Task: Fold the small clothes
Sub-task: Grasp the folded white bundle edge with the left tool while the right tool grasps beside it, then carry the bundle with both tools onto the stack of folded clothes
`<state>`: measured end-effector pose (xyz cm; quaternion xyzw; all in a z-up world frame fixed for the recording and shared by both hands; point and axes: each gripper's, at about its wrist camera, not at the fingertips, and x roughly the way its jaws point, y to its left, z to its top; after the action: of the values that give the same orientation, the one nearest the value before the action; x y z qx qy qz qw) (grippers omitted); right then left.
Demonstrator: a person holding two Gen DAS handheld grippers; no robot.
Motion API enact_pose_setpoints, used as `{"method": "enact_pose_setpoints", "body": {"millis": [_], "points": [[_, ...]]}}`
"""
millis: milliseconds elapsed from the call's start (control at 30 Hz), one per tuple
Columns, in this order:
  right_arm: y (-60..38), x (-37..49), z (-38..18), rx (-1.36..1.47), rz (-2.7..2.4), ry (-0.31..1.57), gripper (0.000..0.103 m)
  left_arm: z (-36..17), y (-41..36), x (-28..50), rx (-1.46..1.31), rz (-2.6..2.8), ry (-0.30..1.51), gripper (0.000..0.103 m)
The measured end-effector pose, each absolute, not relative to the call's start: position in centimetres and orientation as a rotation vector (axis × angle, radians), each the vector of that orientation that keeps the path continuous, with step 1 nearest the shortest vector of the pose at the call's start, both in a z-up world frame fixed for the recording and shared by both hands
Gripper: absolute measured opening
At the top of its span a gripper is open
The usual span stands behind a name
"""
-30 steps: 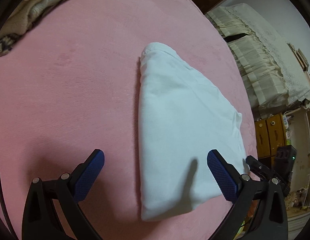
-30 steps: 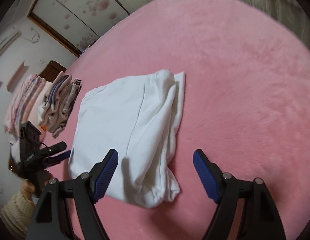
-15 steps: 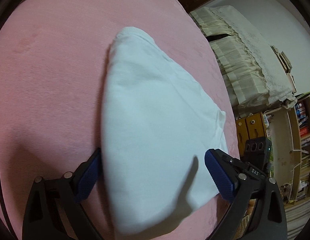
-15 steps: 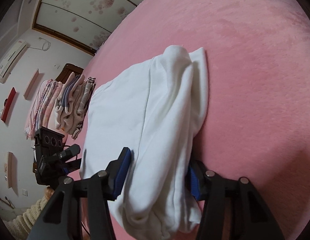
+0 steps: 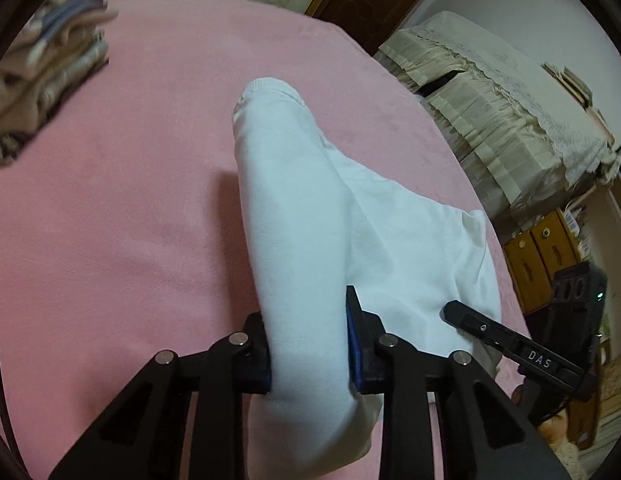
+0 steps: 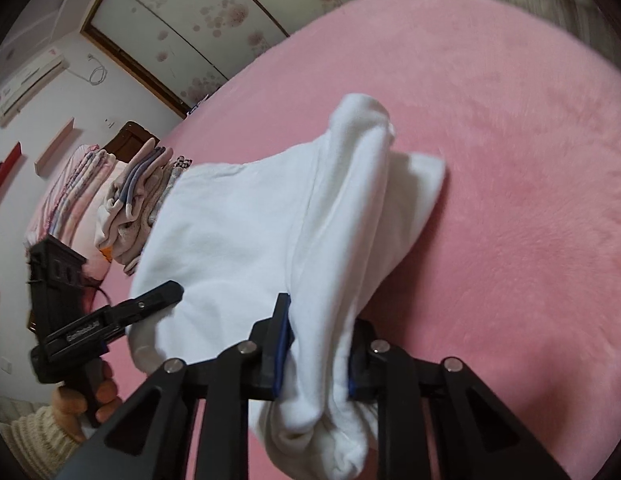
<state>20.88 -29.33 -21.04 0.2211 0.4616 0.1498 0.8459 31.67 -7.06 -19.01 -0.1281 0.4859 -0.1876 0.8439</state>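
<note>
My left gripper [image 5: 308, 344] is clamped on the near left edge of the white garment [image 5: 302, 208]; my right gripper [image 6: 316, 354] pinches the near right edge, bunched thick between the fingers. The garment lies partly folded on the pink blanket [image 5: 110, 200], its near edge raised. Risk, in my judgement: the thick bunch may slip from the right grip, or uneven lifting may skew the fold and drag the far end.
</note>
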Motion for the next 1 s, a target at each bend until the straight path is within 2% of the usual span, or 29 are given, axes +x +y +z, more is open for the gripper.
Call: {"method": "enact_pose_setpoints", "body": {"millis": [300, 633, 833, 1000], "points": [[-25.3, 15.6, -16.3, 0.392, 0.323, 0.928, 0.020, -13.9, -4.2, 25.9, -0.203, -0.380, 1.000, 0.025], [-18.2, 11.3, -12.4, 0.299, 0.401, 0.918, 0.020, -10.2, 5.0, 19.6, -0.219, -0.321, 0.966, 0.025], [-13.4, 12.0, -9.3, 0.245, 0.485, 0.898, 0.020, -6.9, 11.3, 19.4, -0.253, -0.289, 0.937, 0.025], [-9.1, 15.6, -5.9, 0.257, 0.555, 0.867, 0.020, -2.9, 17.1, 22.6, -0.241, -0.269, 0.898, 0.025]]}}
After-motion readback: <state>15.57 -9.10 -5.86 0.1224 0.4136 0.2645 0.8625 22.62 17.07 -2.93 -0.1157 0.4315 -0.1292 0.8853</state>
